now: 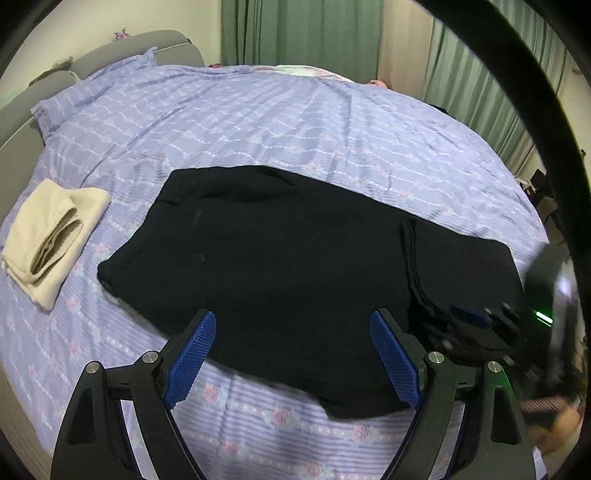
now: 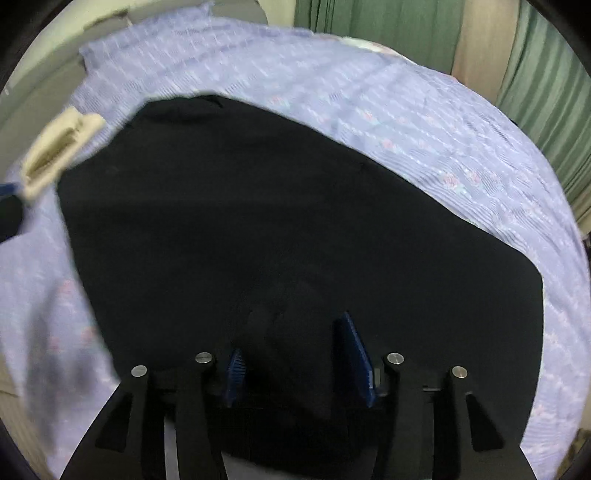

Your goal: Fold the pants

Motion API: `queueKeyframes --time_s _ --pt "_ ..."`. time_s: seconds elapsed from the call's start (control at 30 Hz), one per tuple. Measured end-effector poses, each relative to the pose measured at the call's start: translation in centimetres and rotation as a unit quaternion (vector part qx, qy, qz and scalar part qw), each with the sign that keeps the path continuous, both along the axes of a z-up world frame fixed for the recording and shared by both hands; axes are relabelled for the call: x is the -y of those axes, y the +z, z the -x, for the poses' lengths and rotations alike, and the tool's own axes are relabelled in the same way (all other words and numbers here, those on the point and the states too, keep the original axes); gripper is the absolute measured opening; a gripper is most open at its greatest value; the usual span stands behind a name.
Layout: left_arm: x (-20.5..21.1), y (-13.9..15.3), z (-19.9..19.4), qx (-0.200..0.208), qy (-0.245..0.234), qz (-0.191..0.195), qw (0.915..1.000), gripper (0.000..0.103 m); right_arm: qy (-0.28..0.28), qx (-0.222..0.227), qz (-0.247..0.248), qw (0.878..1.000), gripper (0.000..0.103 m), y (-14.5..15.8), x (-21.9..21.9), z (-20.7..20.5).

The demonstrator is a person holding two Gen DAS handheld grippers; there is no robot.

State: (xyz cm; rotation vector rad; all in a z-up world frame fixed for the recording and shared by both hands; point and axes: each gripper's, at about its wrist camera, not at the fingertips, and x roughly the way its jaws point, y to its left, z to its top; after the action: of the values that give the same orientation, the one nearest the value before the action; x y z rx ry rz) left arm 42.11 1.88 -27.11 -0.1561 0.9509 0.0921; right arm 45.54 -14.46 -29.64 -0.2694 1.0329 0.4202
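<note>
Black pants (image 1: 280, 258) lie on the bed, partly folded, with a folded edge near their right end. My left gripper (image 1: 293, 325) is open and empty, hovering just above the pants' near edge. My right gripper (image 2: 291, 332) is shut on a bunch of the pants' fabric (image 2: 291, 354) between its blue pads (image 2: 354, 354). The pants fill most of the right wrist view (image 2: 258, 221). The right gripper also shows in the left wrist view (image 1: 476, 325) at the pants' right end.
The bed has a lilac flowered sheet (image 1: 258, 118). A folded beige garment (image 1: 51, 236) lies left of the pants, also seen in the right wrist view (image 2: 55, 147). Green curtains (image 1: 303, 33) hang behind. A grey headboard (image 1: 147, 44) is at the far left.
</note>
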Motion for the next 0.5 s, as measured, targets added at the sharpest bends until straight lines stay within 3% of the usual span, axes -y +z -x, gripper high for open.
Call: queueKeyframes --time_s 0.1,0.27,0.4,0.5 --pt "-0.2 0.1 -0.9 0.002 -0.016 0.031 0.9994 0.086 -0.020 0.015 -0.037 0.999 0.058 2.5 1.8 2.3" --pt "-1.1 0.0 -1.3 0.012 -0.025 0.063 0.9976 0.086 -0.120 0.039 -0.064 0.990 0.065 6.0 6.3 4.9" --pt "-1.9 0.3 -1.1 0.010 -0.014 0.089 0.9959 0.086 -0.172 0.056 -0.051 0.982 0.067 7.3 7.9 5.2" --pt "-1.5 0.0 -1.8 0.014 -0.044 0.124 0.9913 0.085 -0.207 0.052 -0.064 0.975 0.067 7.0 8.8 5.2"
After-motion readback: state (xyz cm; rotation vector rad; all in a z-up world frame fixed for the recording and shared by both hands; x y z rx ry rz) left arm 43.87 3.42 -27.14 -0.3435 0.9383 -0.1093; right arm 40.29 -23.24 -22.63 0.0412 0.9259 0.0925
